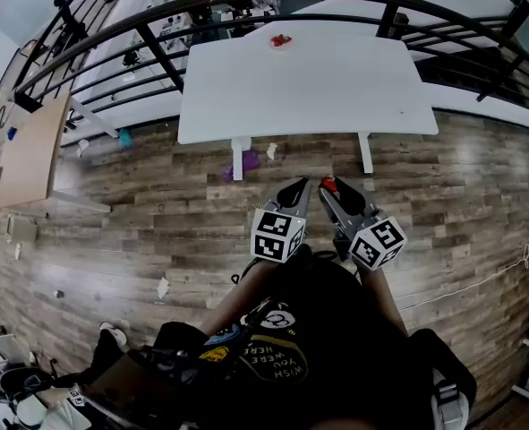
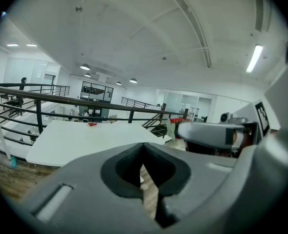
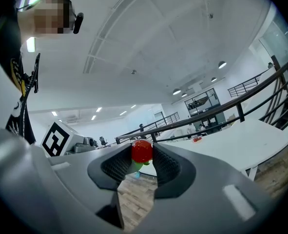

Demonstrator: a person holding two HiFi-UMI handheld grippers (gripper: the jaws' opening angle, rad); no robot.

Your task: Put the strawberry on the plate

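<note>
A red strawberry (image 3: 142, 151) with a green stalk end sits pinched between the tips of my right gripper (image 3: 142, 153), which is shut on it. In the head view the strawberry (image 1: 328, 184) and right gripper (image 1: 329, 187) hang over the wooden floor, short of the white table's (image 1: 309, 83) near edge. My left gripper (image 1: 297, 186) is just to its left, jaws shut with nothing in them (image 2: 144, 146). A small plate (image 1: 281, 45) holding something red lies at the table's far edge, also seen as the plate (image 2: 92, 125) and the plate (image 3: 197, 139).
A black metal railing (image 1: 246, 7) curves behind the table. White table legs (image 1: 238, 158) stand on the plank floor, with small purple and white scraps (image 1: 249, 161) beside them. A wooden board (image 1: 27, 146) lies at the left.
</note>
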